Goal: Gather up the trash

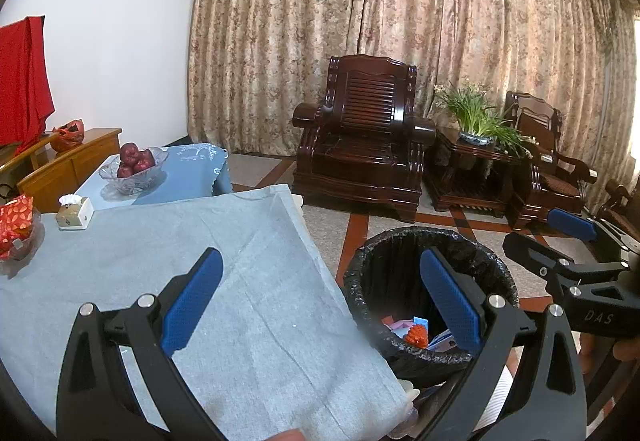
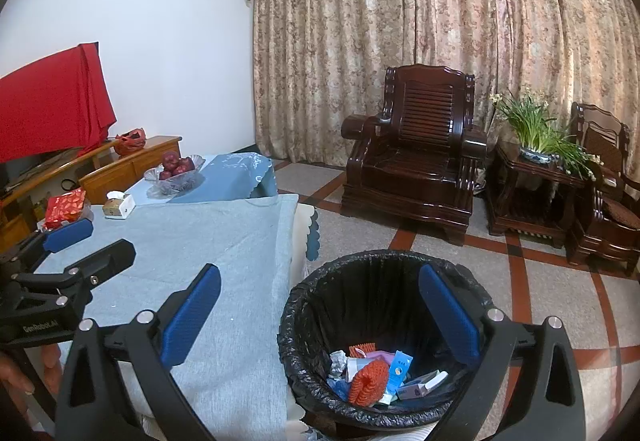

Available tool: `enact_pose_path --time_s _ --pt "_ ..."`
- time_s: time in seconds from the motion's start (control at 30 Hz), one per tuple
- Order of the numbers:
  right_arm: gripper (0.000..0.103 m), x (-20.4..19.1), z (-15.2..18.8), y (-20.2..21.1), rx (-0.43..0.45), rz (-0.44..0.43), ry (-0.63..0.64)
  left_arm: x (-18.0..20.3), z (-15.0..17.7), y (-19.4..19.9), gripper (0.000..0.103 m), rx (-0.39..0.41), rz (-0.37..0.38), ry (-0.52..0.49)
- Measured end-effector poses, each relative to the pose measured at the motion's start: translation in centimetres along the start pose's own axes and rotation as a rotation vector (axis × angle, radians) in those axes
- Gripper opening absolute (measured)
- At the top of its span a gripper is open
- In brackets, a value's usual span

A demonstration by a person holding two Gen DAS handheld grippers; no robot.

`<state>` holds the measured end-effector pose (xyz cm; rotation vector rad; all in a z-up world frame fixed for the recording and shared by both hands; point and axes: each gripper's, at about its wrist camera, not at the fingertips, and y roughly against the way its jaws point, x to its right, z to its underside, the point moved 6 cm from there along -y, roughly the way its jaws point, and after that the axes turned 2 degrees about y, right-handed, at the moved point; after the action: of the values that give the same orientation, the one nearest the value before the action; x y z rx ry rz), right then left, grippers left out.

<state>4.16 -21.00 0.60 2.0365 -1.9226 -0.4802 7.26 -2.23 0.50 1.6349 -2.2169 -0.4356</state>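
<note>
A bin (image 1: 496, 273) (image 2: 304, 357) lined with a black bag stands on the floor beside the table's right edge. It holds trash (image 2: 376, 373): an orange foam net, crumpled foil, a blue packet and small cartons, also seen in the left wrist view (image 1: 416, 335). My left gripper (image 1: 320, 305) is open and empty, straddling the table edge and the bin. My right gripper (image 2: 320, 315) is open and empty above the bin; it also shows in the left wrist view (image 1: 536, 237). The left gripper shows in the right wrist view (image 2: 88, 241).
The table has a grey-blue cloth (image 1: 200, 281) (image 2: 200, 241). At its far end are a tissue box (image 1: 74, 213), a red packet bowl (image 1: 16, 229) and a glass bowl of apples (image 1: 134, 165). A dark wooden armchair (image 1: 364, 141) and a plant stand (image 1: 476, 161) stand beyond.
</note>
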Motion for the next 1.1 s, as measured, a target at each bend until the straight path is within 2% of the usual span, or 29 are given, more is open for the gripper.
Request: enact_pose_path --time_s 1.1 --pt "0.097 -0.33 -0.01 -0.23 -0.005 -0.003 -0.005 -0.02 0.12 0.06 0.096 -0.001 -0.002 -0.002"
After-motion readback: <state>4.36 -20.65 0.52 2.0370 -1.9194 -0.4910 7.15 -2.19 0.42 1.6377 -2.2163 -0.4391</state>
